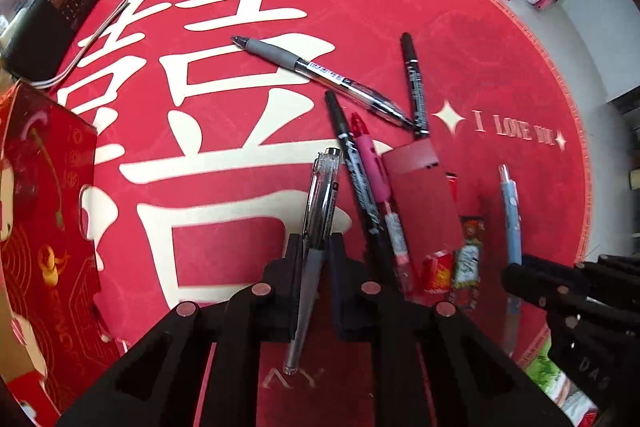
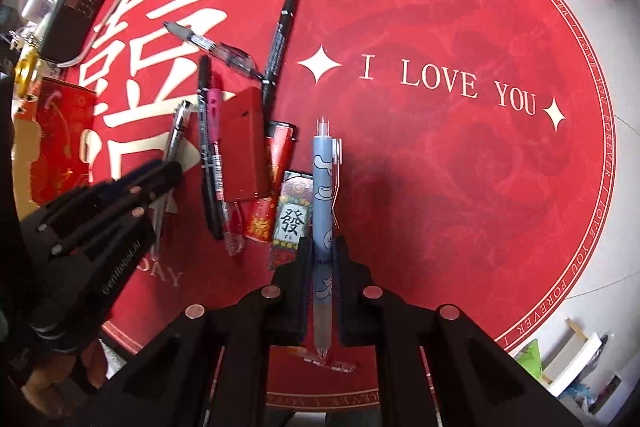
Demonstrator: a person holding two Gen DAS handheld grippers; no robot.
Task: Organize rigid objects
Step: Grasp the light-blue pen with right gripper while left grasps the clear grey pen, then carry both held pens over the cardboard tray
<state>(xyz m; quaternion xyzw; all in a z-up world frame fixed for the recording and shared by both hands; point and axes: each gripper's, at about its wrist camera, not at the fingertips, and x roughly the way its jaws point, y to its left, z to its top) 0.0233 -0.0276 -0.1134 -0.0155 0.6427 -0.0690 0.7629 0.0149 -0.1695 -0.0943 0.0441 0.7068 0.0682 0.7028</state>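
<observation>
Two black grippers point down over a round red mat [image 2: 440,27] on pale floor; left gripper [image 1: 316,247] clamps a clear grey-gripped pen [image 1: 320,195]. Right gripper [image 2: 322,251] clamps a blue cartoon-printed pen [image 2: 324,187].

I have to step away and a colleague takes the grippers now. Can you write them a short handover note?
Left gripper: shut on a clear pen.
Right gripper: shut on a blue pen.
On the red mat remain: two black markers, a pink pen, a grey-grip pen, a red box and small packets.
Done: two pens gripped. Left: place them, then collect the rest.
</observation>
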